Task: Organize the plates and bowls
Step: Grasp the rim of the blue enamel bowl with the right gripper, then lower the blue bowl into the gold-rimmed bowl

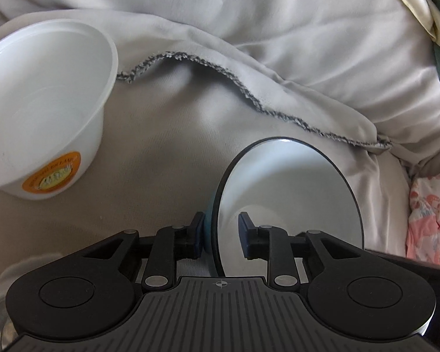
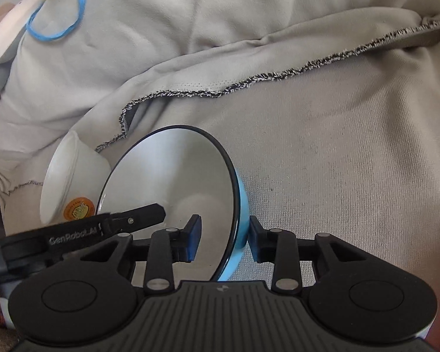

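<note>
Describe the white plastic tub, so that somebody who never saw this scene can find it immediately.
Look at the grey blanket with the frayed dark hem. On it, left of the blue bowl that both grippers straddle, sits the white plastic tub. Only it has a round orange sticker on its side.

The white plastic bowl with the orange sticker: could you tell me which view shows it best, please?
The left wrist view: the white plastic bowl lies tilted on the grey cloth, interior and sticker unobstructed. In the right wrist view, the blue bowl partly hides it.
</note>
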### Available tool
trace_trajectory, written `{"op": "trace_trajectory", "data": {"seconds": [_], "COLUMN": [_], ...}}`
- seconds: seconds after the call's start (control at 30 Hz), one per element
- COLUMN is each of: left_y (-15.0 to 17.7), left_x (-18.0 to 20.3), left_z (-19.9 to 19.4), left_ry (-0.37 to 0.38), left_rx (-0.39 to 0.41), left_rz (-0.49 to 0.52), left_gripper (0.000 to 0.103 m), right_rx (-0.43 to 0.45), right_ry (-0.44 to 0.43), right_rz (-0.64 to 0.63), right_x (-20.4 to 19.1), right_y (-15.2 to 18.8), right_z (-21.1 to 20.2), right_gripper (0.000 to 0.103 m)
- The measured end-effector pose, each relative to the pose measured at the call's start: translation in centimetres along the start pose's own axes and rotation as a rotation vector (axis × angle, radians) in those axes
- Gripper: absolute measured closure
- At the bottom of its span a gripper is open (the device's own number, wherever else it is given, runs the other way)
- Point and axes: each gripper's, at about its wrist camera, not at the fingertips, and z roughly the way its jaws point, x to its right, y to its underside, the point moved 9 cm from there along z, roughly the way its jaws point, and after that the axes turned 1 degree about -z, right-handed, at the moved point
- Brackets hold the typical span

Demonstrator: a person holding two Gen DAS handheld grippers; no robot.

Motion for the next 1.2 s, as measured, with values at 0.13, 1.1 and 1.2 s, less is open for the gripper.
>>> {"op": "trace_trajectory", "data": {"seconds": [0.13,1.1,1.2], "left_y": [1.2,6.2,8.6], "left_x": [1.3,7.9,6.7], "left_z": [-0.8,-10.7,-10.7], "left_ry": [0.063,0.108,0.085], "left_rx": [-0.053,-0.018,-0.057], "left_rz": [0.017,0.194,0.179], "left_gripper": [0.075,0.073,0.073], "right_rx": [0.016,0.188,0.144], "right_ry": [0.029,-0.033,-0.04], "right_rz": [0.0,-0.005,-0.011], "right_x": [0.8,0.9,0.7], "right_y": [0.2,4.0,6.1], "right_z": [-1.3,-13.0,-13.0], "right_gripper": [0.069,0.069,0.069]}}
